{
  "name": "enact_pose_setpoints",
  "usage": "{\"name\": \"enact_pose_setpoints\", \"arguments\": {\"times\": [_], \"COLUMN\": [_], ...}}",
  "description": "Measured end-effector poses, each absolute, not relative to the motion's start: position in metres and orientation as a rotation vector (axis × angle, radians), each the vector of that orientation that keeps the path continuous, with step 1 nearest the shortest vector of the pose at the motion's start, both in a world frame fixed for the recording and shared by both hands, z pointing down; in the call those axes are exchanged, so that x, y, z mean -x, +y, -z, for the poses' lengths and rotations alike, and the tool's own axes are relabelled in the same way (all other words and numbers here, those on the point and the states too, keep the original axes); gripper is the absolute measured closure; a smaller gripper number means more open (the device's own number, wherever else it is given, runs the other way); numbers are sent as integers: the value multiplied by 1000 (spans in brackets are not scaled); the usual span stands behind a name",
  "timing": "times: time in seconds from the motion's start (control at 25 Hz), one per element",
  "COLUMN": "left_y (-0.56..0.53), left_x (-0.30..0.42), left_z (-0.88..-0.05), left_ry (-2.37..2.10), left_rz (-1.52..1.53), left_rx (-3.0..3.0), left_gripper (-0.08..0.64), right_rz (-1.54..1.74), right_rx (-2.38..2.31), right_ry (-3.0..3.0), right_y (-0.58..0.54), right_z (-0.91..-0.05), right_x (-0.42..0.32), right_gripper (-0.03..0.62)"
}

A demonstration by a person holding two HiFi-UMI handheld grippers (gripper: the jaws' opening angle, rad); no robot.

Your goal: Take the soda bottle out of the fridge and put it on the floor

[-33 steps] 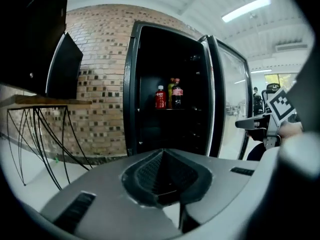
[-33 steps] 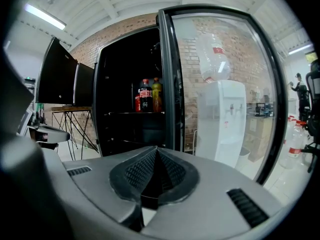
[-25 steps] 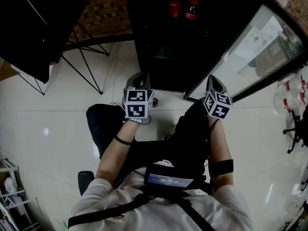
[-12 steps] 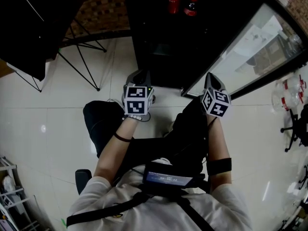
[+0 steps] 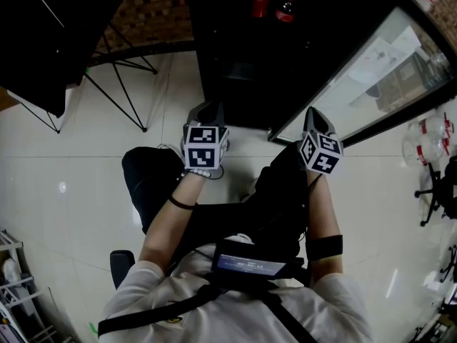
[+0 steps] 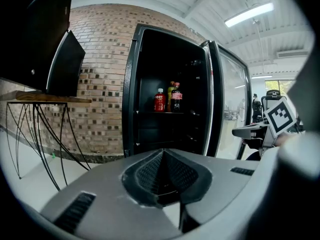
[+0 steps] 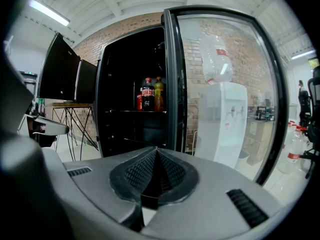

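Note:
The black fridge (image 5: 243,56) stands open, its glass door (image 5: 371,70) swung out to the right. On a shelf inside stand soda bottles: a small red one (image 6: 159,102), a dark cola bottle (image 6: 176,99) and an orange-yellow one behind (image 7: 158,94); the cola bottle (image 7: 147,95) shows in the right gripper view too. From above I see the red-capped bottles (image 5: 260,3). My left gripper (image 5: 205,114) and right gripper (image 5: 314,120) hover side by side in front of the fridge, both shut and empty, well short of the shelf.
A dark table on thin wire legs (image 5: 107,84) stands left of the fridge against a brick wall (image 6: 100,74). A water dispenser (image 7: 222,119) shows through the glass door. An office chair base (image 5: 439,191) sits at the right; a wire rack (image 5: 18,291) at lower left.
Both grippers have drifted slightly up toward the fridge; the view has shifted a little. Their jaws stay shut.

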State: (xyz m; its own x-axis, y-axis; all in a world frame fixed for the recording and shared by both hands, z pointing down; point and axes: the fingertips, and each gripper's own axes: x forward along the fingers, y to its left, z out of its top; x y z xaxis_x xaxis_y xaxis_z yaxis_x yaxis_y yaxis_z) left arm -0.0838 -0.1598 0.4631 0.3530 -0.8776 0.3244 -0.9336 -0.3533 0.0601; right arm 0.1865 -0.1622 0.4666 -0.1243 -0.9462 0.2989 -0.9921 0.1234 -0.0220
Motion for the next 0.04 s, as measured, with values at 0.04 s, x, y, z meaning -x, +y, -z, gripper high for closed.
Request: {"name": "enact_pose_setpoints", "arguments": {"times": [0.04], "left_y": [-160], "left_x": [84], "left_z": [-463], "left_ry": [-1628], "left_rz": [-346], "left_rx": [-2381], "left_gripper": [557], "right_rz": [-318], "right_rx": [-1924], "right_ry": [-2185], "right_y": [-162], "right_z": [-466], "right_x": [-186], "right_gripper": [578]}}
